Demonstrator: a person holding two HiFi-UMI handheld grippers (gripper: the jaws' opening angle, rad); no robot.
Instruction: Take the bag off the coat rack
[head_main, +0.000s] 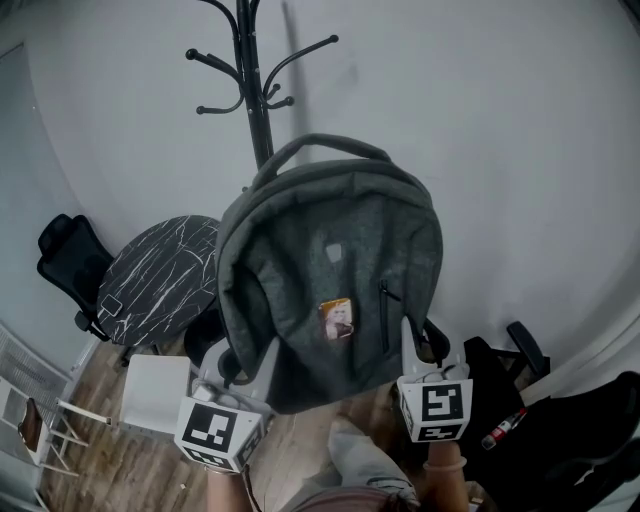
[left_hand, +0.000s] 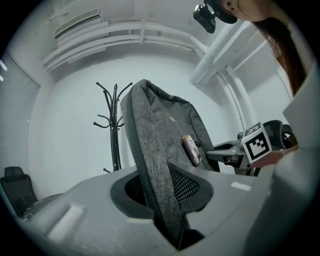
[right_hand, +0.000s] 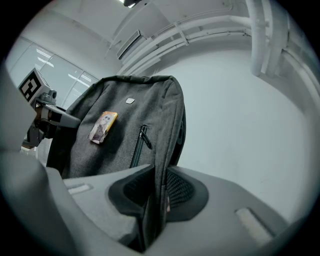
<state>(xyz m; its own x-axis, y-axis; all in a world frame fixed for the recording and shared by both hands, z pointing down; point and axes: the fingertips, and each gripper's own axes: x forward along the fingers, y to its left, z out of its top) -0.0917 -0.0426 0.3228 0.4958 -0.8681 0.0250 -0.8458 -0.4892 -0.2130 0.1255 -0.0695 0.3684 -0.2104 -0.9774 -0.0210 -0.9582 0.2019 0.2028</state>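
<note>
Grey woven cloth, soft and probably light: the bag (head_main: 330, 270) is up in the air before the coat rack (head_main: 255, 90), seemingly off its hooks. Our left gripper (head_main: 240, 370) and right gripper (head_main: 428, 350) each clamp a lower side edge.

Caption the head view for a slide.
Left gripper and right gripper hold a grey fabric backpack in front of the black coat rack.

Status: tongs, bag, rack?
Left tongs and right tongs each shut on a side edge of the backpack. Backpack upright, handle off the coat rack hooks. Round table below, apart from it.
</note>
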